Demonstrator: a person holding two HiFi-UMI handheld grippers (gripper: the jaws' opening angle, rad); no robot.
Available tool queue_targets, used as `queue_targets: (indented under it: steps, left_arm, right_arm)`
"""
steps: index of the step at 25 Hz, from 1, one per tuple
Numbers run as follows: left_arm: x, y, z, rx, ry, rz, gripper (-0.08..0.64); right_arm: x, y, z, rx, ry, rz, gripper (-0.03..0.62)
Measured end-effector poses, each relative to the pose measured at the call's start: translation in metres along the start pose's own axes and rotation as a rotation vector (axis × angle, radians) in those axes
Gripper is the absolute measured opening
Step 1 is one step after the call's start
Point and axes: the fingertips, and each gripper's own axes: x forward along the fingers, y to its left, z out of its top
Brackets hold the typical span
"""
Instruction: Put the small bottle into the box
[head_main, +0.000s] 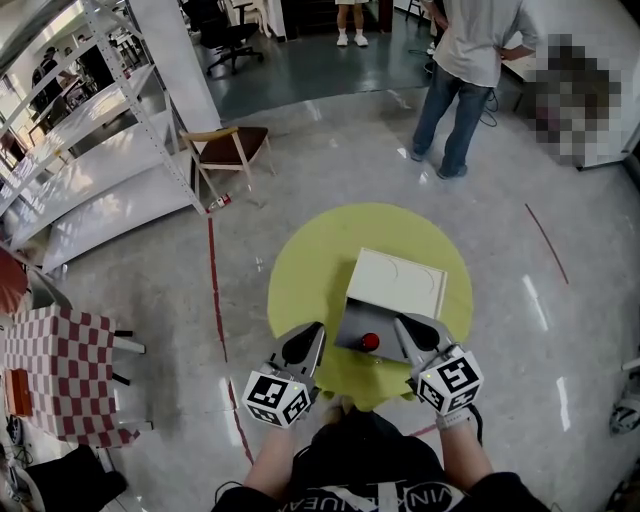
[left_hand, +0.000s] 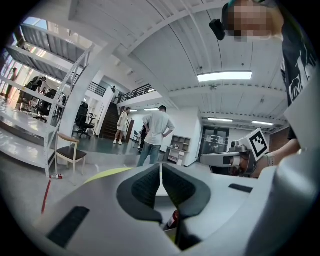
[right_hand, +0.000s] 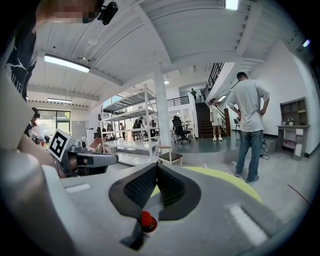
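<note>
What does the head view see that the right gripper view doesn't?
Only the head view shows the white box and the red-checkered cloth. Only the right gripper view shows the ceiling lights and the staircase. Both show the red-capped bottle, the yellow table and the standing person.

A round yellow worktop (head_main: 300, 270) stands on glossy floor (head_main: 560, 330). Far left, a wooden chair (head_main: 232, 148) sits beside white shelving (head_main: 90, 150); far right stands a person in jeans (head_main: 470, 60).
</note>
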Motion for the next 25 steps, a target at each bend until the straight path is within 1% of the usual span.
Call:
queue_targets:
  steps: [18,25]
  left_arm:
    - [-0.008,0.005,-0.008,-0.011,0.022,0.018,0.021]
    - [-0.011,0.006,-0.010,-0.015,0.024,0.020,0.021]
  right_arm:
    - [0.004,0.007,-0.006,0.013,0.016,0.028,0.006]
    - [0.004,0.009,-0.012,0.031,0.023,0.021,0.006]
